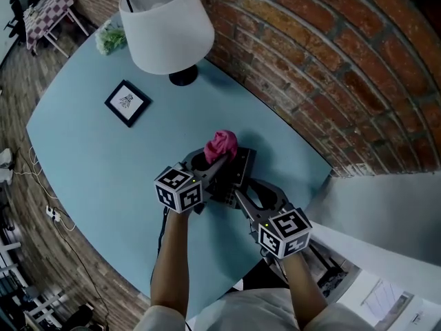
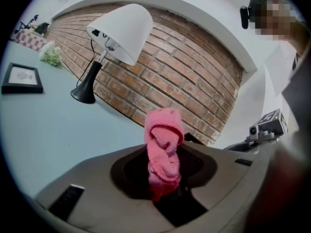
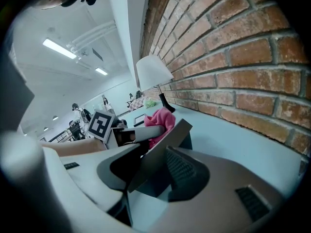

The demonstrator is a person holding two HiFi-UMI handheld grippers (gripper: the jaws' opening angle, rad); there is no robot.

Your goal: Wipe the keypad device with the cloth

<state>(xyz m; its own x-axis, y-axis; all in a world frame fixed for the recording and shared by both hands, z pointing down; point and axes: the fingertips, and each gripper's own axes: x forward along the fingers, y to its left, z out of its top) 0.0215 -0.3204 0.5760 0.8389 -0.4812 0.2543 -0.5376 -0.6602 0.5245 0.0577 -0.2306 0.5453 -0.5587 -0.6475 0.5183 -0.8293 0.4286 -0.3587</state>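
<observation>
The pink cloth (image 1: 221, 145) is bunched up above the far end of the black keypad device (image 1: 240, 165), near the brick wall. My left gripper (image 1: 213, 164) is shut on the cloth (image 2: 164, 152), which stands up as a twisted wad between the jaws of the left gripper (image 2: 166, 181). My right gripper (image 1: 238, 192) is shut on the near edge of the device. In the right gripper view the device (image 3: 163, 152) is a thin dark slab tilted up off the table between the jaws of the right gripper (image 3: 156, 174), with the cloth (image 3: 161, 120) behind it.
A white-shaded lamp (image 1: 167, 25) on a black base stands at the back of the light blue table (image 1: 103, 164). A black-framed picture (image 1: 127, 103) lies to its left, and a green plant (image 1: 110, 38) sits at the far corner. The brick wall (image 1: 331, 67) runs along the right.
</observation>
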